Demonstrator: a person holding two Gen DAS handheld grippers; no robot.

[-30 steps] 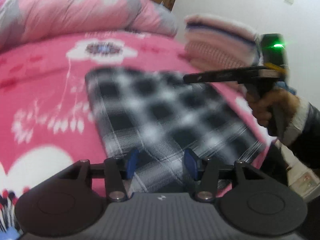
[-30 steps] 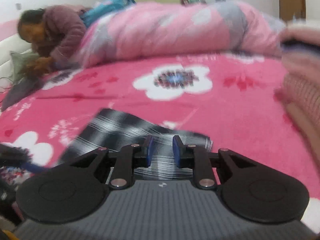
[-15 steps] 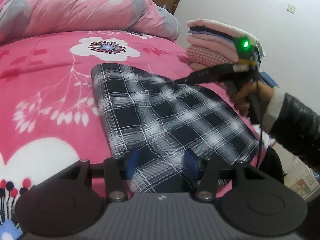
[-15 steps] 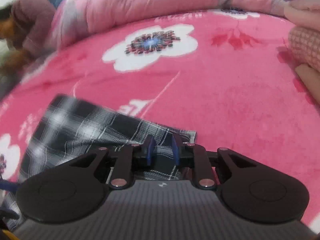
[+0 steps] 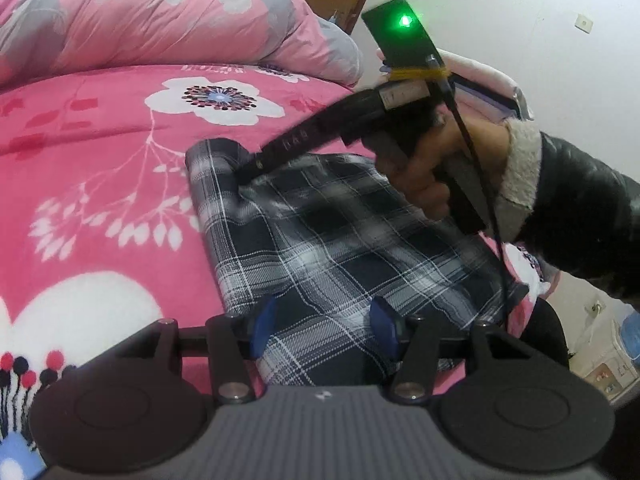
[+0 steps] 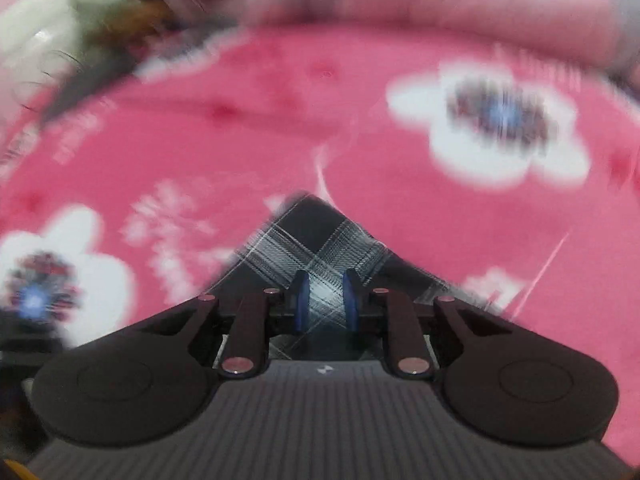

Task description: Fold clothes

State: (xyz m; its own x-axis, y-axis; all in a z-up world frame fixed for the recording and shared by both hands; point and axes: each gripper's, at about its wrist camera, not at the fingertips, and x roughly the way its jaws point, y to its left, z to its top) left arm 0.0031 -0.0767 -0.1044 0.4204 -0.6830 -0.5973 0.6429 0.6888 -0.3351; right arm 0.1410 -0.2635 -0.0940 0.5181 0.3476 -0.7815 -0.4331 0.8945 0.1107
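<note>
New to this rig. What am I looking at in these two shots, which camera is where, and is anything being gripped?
No robot here: a person holds a handheld two-finger gripper in each hand, each carrying a fisheye camera looking along its fingers.

The left wrist view shows the left gripper, jaws apart over the near edge of a plaid garment lying on a pink floral blanket. Across it you see the person's hand working the right gripper at the garment's far corner. Folded clothes are stacked behind.

The right wrist view is blurred, but its blue pads have plaid cloth between them, apparently pinched, with the corner lifted.
</note>
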